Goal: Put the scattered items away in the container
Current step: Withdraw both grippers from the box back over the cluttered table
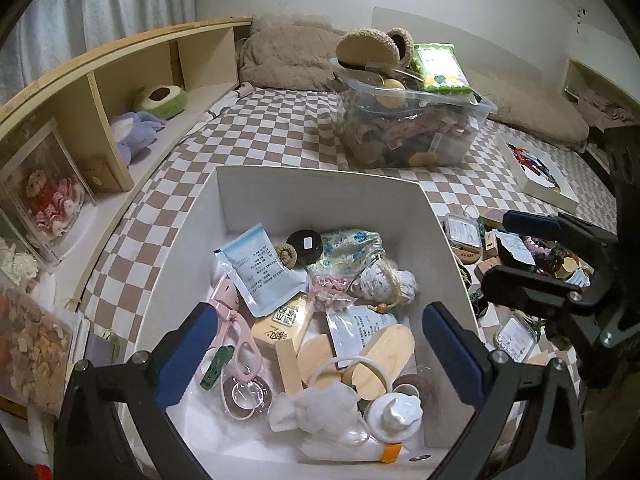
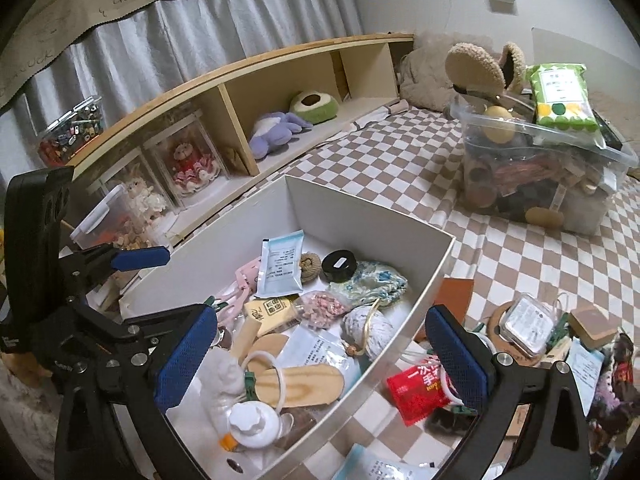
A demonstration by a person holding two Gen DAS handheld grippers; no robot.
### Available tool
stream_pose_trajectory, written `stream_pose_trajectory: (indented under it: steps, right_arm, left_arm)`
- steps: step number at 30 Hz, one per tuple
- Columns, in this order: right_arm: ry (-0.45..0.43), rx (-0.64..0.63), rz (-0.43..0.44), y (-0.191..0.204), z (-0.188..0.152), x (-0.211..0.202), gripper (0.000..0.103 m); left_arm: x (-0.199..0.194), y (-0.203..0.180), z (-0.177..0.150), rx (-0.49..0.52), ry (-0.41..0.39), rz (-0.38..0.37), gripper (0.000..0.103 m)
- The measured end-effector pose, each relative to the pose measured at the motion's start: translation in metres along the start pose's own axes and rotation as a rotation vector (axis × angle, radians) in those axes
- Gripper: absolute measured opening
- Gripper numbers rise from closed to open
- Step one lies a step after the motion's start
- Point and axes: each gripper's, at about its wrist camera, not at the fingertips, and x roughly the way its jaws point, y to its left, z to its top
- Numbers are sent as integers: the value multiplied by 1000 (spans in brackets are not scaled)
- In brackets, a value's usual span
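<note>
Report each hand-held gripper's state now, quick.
Left hand-held gripper: open, holding nothing, above the white box.
Right hand-held gripper: open, holding nothing.

Left gripper (image 1: 320, 344): black plastic arms carrying blue textured pads (image 1: 188, 354); silver screws showing at each pivot; right gripper (image 2: 322, 354) looking identical, blue mesh-pattern pads (image 2: 456, 362), round silver bolts; tall black block w/ small round holes rising behind the left unit's frame.

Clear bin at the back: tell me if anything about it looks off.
The clear bin is overfilled: a green packet and fuzzy slippers sit piled above its rim, the packet tilted over the edge.
</note>
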Motion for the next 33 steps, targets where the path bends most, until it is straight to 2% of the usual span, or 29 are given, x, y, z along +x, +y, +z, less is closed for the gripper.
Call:
stream_pose_trajectory:
  steps: [14, 20, 33]
  right_arm:
    - [-25, -2, -57, -12, -11, -26, 103]
    - [-46, 10, -107, -29, -18, -45, 103]
    - [-76, 20, -213, -65, -39, -88, 103]
  left_arm:
    - [-12, -17, 1, -25, -30, -29, 103]
    - [-20, -35, 1, -35, -80, -33, 103]
    - [-13, -81, 4, -2, -102, -73, 103]
